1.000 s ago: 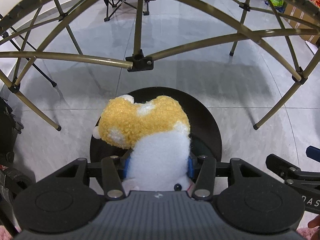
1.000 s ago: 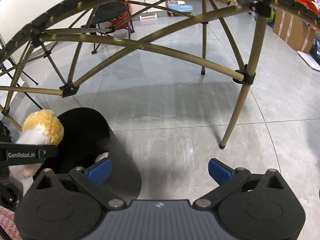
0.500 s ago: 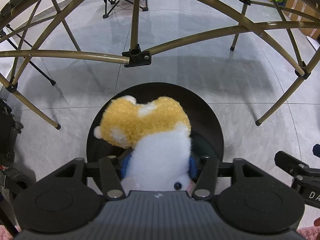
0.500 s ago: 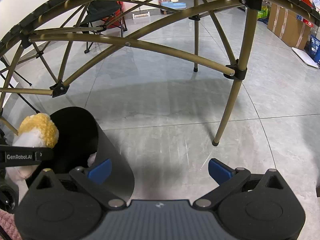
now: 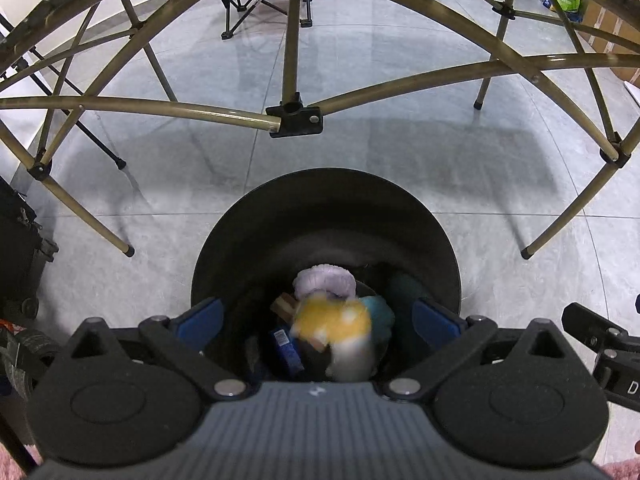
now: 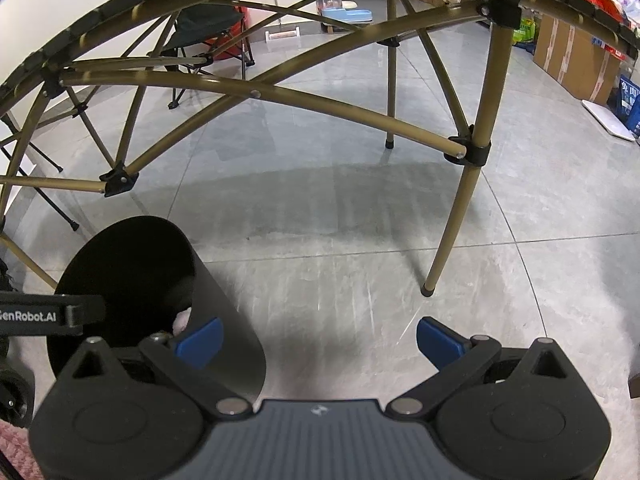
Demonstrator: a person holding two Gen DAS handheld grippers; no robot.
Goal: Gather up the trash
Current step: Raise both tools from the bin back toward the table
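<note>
Inside the black bin, the blurred plush toy lies lengthwise, yellow head pointing away, white body nearer, between but below the left gripper, whose jaws have just been opening and grip nothing. Only the right view shows the right gripper, spread wide and empty, over the floor beside the bin.

One black bin, two tongs (both spread), one yellow-white plush.

Open bin mouth below; table struts just beyond.
</note>
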